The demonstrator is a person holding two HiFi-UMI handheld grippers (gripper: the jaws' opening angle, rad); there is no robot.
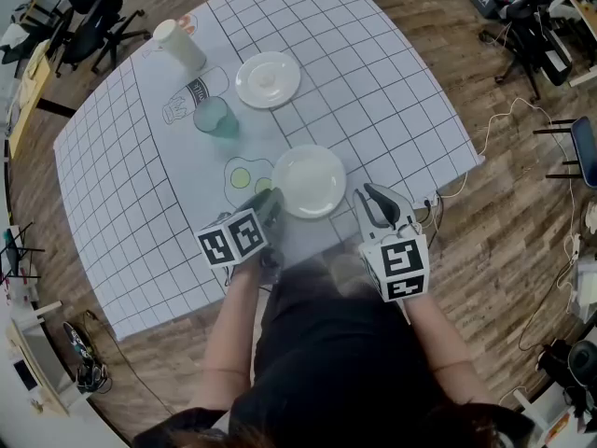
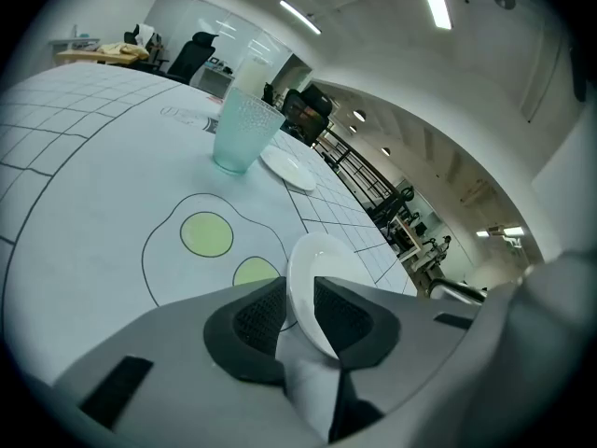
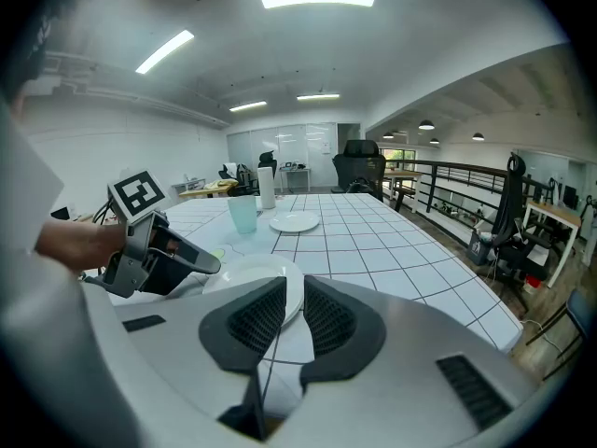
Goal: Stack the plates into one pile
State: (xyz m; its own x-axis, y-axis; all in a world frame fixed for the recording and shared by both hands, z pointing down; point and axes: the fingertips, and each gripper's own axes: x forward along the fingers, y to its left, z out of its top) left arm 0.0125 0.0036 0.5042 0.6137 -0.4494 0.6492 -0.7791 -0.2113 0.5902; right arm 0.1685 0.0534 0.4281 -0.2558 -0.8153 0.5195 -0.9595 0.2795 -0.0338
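So far: no pile exists yet, as I read it; two plates show, and they lie well apart on the table (image 1: 392,91).
Near plate: the near plate (image 1: 309,181) lies flat close to the table's near edge, right in front of the person. Its left side is just beside a printed fried-egg outline (image 1: 244,171). It looks like a single plate.
Far plate: the far plate (image 1: 268,79) sits alone toward the far edge, beyond a teal cup (image 1: 215,117). A white container (image 1: 179,45) stands nearer the far left corner.
Left gripper: the left gripper (image 1: 270,201) is at the near plate's left rim. Its own view shows the jaws a little apart with the rim standing between them, and the pads seem not to clamp it.
Right gripper: the right gripper (image 1: 376,199) sits just beside the same plate's right rim. Its jaws are spread slightly and pinch nothing.
Left to do: probably the whole job, which means gripping one plate, carrying it across, and setting it squarely on the other.
Watch for: the cup stands between the two plates, near the straight path.
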